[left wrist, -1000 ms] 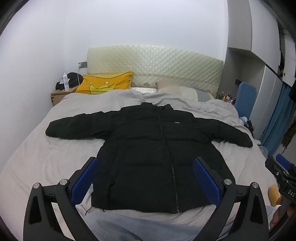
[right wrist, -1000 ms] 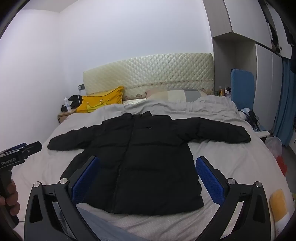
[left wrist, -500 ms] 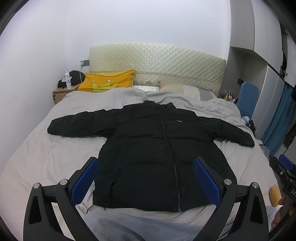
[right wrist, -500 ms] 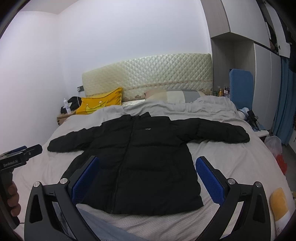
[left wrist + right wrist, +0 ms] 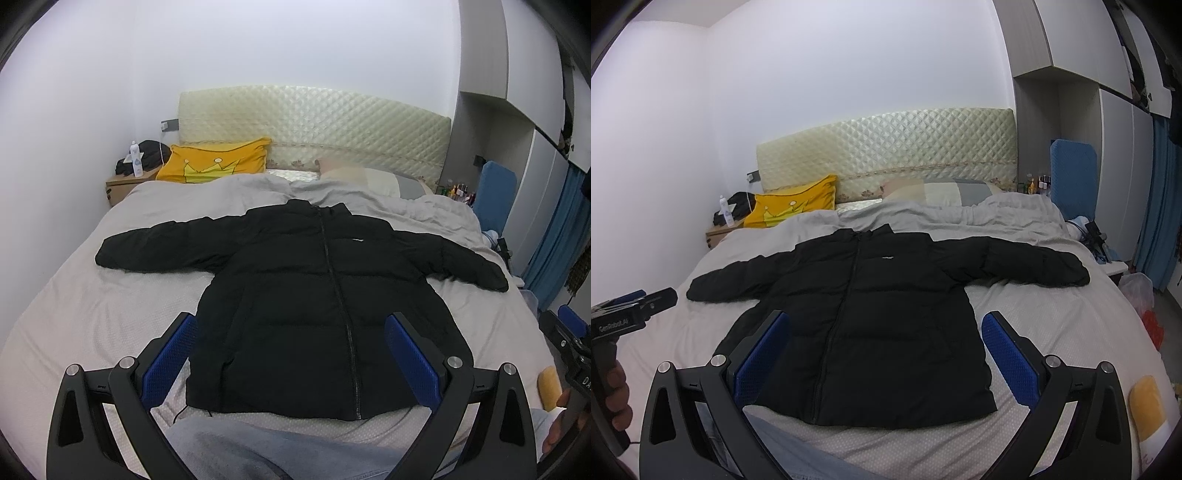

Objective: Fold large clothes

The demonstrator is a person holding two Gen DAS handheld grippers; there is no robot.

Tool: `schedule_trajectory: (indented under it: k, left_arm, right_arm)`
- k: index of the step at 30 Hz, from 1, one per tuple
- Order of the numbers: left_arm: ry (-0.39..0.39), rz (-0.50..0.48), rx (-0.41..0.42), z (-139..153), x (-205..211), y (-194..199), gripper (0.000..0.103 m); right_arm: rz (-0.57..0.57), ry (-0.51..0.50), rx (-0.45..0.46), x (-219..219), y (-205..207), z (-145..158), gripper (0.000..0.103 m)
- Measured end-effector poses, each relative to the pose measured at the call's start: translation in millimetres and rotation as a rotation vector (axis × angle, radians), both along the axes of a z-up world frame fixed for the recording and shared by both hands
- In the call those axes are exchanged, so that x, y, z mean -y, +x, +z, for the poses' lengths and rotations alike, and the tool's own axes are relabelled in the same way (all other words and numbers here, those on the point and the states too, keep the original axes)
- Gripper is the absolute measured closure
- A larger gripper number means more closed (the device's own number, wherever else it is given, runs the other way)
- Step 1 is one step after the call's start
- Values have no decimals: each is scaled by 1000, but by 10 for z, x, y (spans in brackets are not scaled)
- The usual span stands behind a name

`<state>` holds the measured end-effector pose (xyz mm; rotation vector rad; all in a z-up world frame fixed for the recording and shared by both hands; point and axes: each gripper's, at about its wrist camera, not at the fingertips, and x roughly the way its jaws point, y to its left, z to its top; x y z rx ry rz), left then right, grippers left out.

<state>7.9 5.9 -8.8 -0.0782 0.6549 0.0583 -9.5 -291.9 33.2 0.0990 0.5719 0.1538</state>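
A black puffer jacket (image 5: pixel 317 295) lies flat, front up and zipped, on the grey bed (image 5: pixel 92 317), both sleeves spread out sideways. It also shows in the right wrist view (image 5: pixel 871 317). My left gripper (image 5: pixel 291 328) is open and empty, held above the jacket's hem at the foot of the bed. My right gripper (image 5: pixel 884 328) is open and empty, held above the hem too. The left gripper's body (image 5: pixel 631 314) shows at the left edge of the right wrist view.
A yellow crown pillow (image 5: pixel 218 166) and a pale pillow (image 5: pixel 362 177) lie by the quilted headboard (image 5: pixel 314 122). A nightstand (image 5: pixel 125 184) with a bottle stands far left. Wardrobes (image 5: pixel 1115 147) and a blue curtain (image 5: pixel 561 229) are on the right. A yellow object (image 5: pixel 1148 406) lies near right.
Both grippers have risen and tilted slightly, so the jacket sits a little lower in view. The jacket has not moved. Both jaws stay open.
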Motion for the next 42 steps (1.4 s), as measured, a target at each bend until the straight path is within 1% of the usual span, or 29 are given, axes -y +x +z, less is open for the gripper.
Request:
schedule_trajectory:
  k: [17,39,42]
  left_arm:
    - [-3,0,-10,-37,-23,-16,2]
    - [-12,-13,-12,-54,21,15,2]
    - [-24,-28,-12,-75,4,55,2]
  right_arm:
    - [5,-6,-5,-19,-44,17,0]
    - [4,-3,-23,-9,50,-42,0]
    - [13,31,-30,22,83,-83,0]
